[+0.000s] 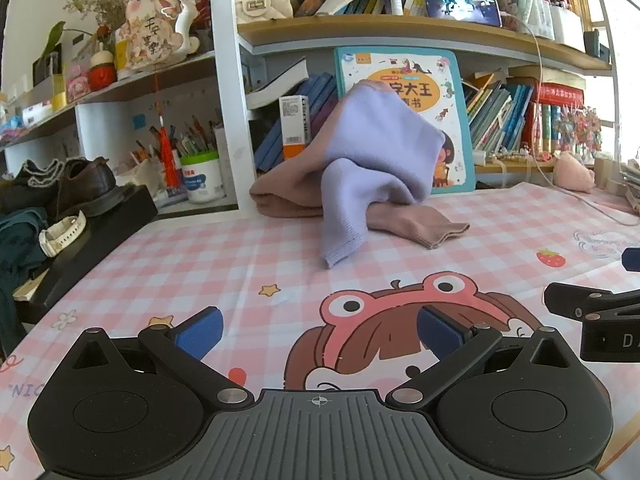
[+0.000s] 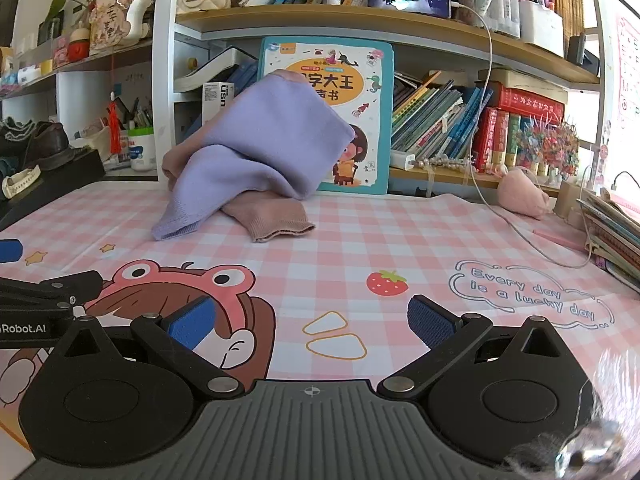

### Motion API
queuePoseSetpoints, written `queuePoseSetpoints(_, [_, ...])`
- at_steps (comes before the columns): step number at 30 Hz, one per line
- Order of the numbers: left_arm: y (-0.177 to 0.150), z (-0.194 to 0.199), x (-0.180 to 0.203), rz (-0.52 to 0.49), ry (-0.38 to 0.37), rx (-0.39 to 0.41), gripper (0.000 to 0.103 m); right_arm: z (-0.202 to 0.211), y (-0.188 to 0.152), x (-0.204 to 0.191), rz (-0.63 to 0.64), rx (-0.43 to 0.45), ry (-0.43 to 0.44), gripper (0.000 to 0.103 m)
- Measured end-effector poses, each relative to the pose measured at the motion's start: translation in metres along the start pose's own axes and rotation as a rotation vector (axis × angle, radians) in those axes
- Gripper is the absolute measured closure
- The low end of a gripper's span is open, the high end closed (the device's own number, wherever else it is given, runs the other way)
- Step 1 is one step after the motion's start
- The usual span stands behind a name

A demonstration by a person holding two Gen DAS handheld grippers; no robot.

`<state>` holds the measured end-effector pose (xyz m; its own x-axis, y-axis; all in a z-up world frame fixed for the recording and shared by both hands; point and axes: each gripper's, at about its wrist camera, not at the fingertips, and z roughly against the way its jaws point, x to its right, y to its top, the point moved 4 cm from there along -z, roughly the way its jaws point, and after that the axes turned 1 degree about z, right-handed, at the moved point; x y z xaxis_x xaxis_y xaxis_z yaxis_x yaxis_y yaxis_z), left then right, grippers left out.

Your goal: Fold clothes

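A lilac and dusty-pink knitted garment [image 1: 372,152] lies heaped at the back of the table, leaning against an upright children's book [image 1: 404,76]. A lilac sleeve [image 1: 340,236] and a pink sleeve [image 1: 424,224] trail forward from it. The heap also shows in the right wrist view [image 2: 264,148]. My left gripper [image 1: 320,332] is open and empty, low over the tablecloth, well short of the garment. My right gripper [image 2: 312,320] is open and empty, beside the left one, also short of the garment.
A pink checked tablecloth [image 1: 200,264] with a cartoon print covers the table. A black box [image 1: 100,232] with shoes and a watch stands at the left. Bookshelves [image 2: 440,28] rise behind. A white cable [image 2: 520,232], a pink plush toy [image 2: 520,196] and stacked books [image 2: 612,232] lie at the right.
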<state>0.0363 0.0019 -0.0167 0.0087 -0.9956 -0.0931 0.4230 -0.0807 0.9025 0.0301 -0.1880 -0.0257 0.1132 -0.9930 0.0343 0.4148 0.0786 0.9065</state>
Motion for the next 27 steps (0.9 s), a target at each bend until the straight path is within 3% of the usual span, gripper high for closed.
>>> queuePoseSetpoints(27, [-0.0048,-0.0061,-0.0006,0.011,-0.003,-0.015,0.000,-0.0011,-0.0001,0.0003,-0.003,-0.004,0.000,0.000])
